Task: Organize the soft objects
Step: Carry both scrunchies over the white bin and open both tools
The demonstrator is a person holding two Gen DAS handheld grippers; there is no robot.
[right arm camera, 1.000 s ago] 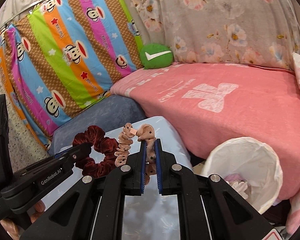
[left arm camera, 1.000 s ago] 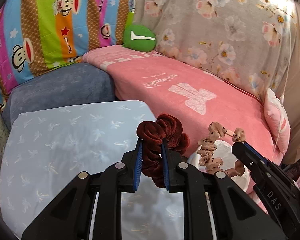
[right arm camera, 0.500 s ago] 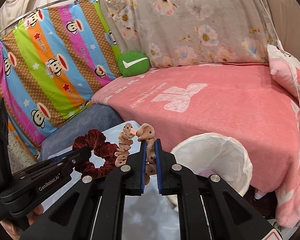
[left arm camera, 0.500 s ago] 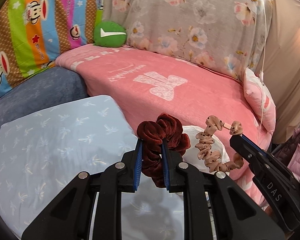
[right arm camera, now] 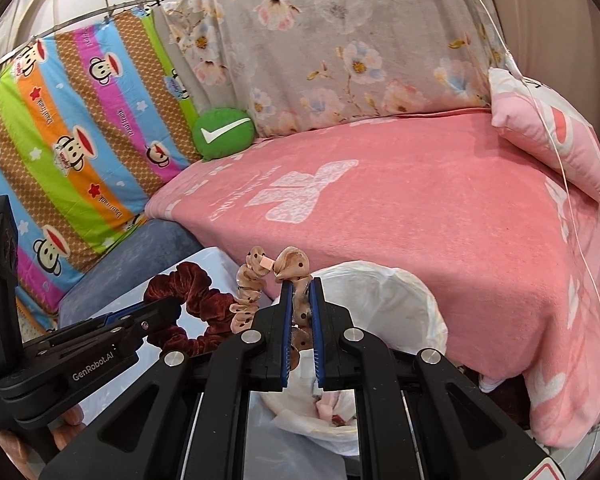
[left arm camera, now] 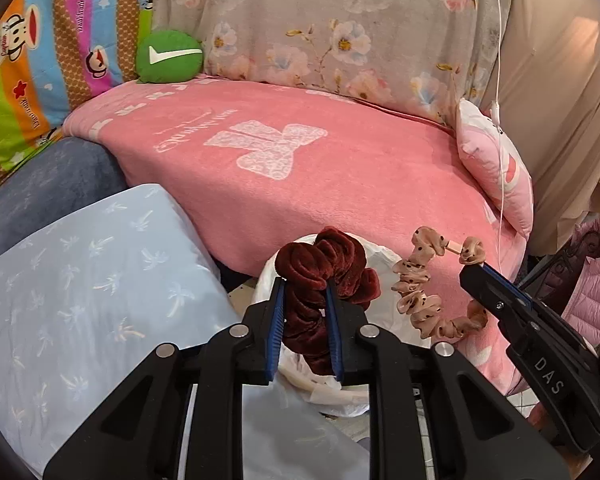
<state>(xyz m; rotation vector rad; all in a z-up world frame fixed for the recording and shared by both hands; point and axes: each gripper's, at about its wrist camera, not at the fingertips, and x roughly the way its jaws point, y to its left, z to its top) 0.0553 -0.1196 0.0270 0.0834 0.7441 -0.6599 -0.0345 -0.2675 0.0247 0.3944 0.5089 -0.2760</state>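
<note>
We have the left gripper (left arm camera: 303, 300) clamped on the red scrunchie (left arm camera: 324, 272), which sticks out past the fingertips, over the near-left rim of the bin (right arm camera: 400, 300). Right gripper (right arm camera: 301, 304) is pinched on the tan scrunchie (right arm camera: 260, 280), its loop hanging to the left of the fingers, above the bin's near rim. Pink bed (right arm camera: 420, 208) lies behind.

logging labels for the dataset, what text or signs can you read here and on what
"DAS": on the black right claw.
"GenRobot.AI": on the black left claw.
White tick sign: on the round green plush cushion.
Script on the pink fleece blanket: too blurred.
Small words on the striped monkey-print sheet: too small.
</note>
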